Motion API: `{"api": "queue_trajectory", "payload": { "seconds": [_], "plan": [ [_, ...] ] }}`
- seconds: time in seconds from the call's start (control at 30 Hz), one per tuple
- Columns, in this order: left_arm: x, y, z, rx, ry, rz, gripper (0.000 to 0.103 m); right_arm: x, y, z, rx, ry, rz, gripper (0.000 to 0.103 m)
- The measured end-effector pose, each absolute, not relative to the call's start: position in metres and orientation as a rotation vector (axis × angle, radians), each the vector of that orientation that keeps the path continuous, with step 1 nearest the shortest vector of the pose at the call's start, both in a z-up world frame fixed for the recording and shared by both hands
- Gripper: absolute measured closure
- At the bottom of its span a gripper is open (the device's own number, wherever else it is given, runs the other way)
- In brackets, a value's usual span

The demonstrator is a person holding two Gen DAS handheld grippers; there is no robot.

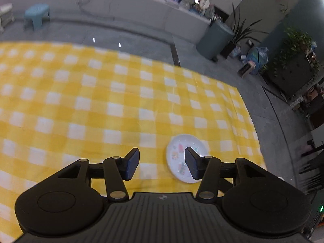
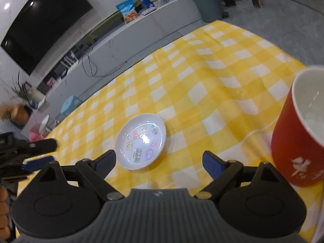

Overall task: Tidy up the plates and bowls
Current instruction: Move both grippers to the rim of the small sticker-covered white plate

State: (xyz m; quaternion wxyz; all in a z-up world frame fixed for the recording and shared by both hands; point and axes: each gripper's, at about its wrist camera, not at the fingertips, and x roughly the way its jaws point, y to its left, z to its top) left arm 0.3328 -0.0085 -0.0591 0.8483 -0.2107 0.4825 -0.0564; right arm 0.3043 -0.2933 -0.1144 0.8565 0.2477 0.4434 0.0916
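You are early in the job, as far as these views show. Only one piece of tableware is in sight to sort: a small white plate (image 2: 141, 142) lying alone on the yellow-and-white checked cloth (image 2: 202, 85) that covers the desk. No stack, rack or second plate or bowl shows, so judging by that, nothing has been grouped yet and the gathering is all ahead of you.

In the right wrist view the plate sits at about 12 o'clock, just beyond your right gripper (image 2: 160, 162). Its fingers stand wide apart and released, with nothing between them. In the left wrist view the same plate (image 1: 178, 156) lies at about 1 o'clock, partly behind the right-hand finger of your left gripper (image 1: 162, 164). Those fingers are about half spread and released too, holding nothing. Whether that finger touches the plate you cannot tell from here.

The plate is round and shallow with a raised, rounded rim. It is glossy and hard-looking, and small coloured pictures are printed across its well. The gloss suggests a slippery rim. The cloth is soft and slightly wrinkled, so it may bunch under a sliding finger.

At 3 o'clock in the right view stands a red cup (image 2: 299, 141), upright, with a white, shiny inside and a white printed mark on its wall. It is well apart from the plate
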Motion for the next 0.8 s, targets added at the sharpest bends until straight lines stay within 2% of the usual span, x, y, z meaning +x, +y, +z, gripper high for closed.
{"api": "queue_trajectory", "payload": {
  "seconds": [0.2,0.33,0.57,0.67,0.8],
  "plan": [
    [0.349,-0.021,-0.083,-0.483,1.053,-0.145,0.044,0.310,-0.294,-0.132,0.563,0.940,0.197,0.020],
    [0.349,-0.042,-0.087,-0.337,1.023,-0.195,0.045,0.317,-0.291,-0.137,0.522,0.950,0.214,0.039],
    [0.351,-0.060,-0.111,-0.262,1.082,-0.196,0.050,0.321,-0.291,-0.141,0.505,0.947,0.235,0.050],
    [0.353,-0.057,-0.119,-0.301,1.109,-0.181,0.058,0.322,-0.292,-0.143,0.538,0.948,0.246,0.054],
    [0.352,-0.057,-0.123,-0.284,1.095,-0.171,0.060,0.323,-0.292,-0.146,0.574,0.939,0.267,0.055]
  ]
}}
